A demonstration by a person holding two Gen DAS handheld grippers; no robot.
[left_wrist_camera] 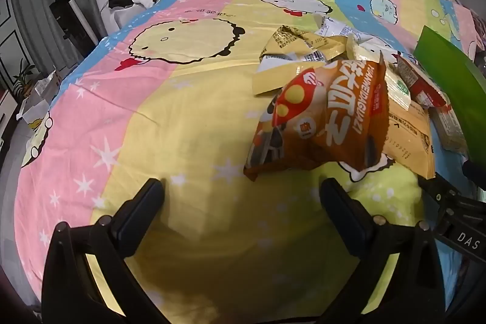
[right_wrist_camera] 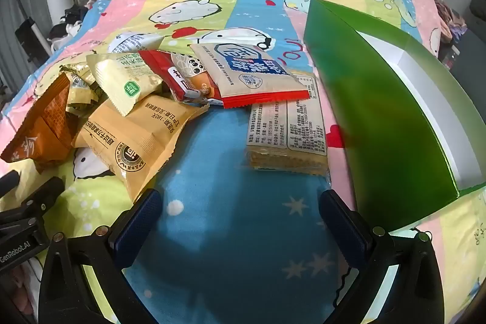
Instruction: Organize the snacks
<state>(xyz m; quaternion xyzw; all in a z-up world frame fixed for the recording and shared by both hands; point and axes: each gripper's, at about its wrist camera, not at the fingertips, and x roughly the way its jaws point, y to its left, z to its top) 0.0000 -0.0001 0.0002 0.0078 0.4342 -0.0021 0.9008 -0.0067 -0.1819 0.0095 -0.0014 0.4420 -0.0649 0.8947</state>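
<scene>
Nearest the cameras, the left gripper (left_wrist_camera: 243,196) and right gripper (right_wrist_camera: 240,208) hover spread wide, empty. Beyond, on the bedspread (left_wrist_camera: 188,123), light, crinkly snack packets (right_wrist_camera: 142,123) lie heaped beside the green box (right_wrist_camera: 379,123); pinch a sealed edge.

Both views are bright and evenly lit, colours strong on the striped bedsheet (left_wrist_camera: 188,117). Soft shadows fall on the sheet under the fingers (left_wrist_camera: 152,193). Fisheye bending curves the bed's edges, and the corners go black (a round vignette). The green box (right_wrist_camera: 379,117) looks slightly smeared; packet print stays sharp.
</scene>
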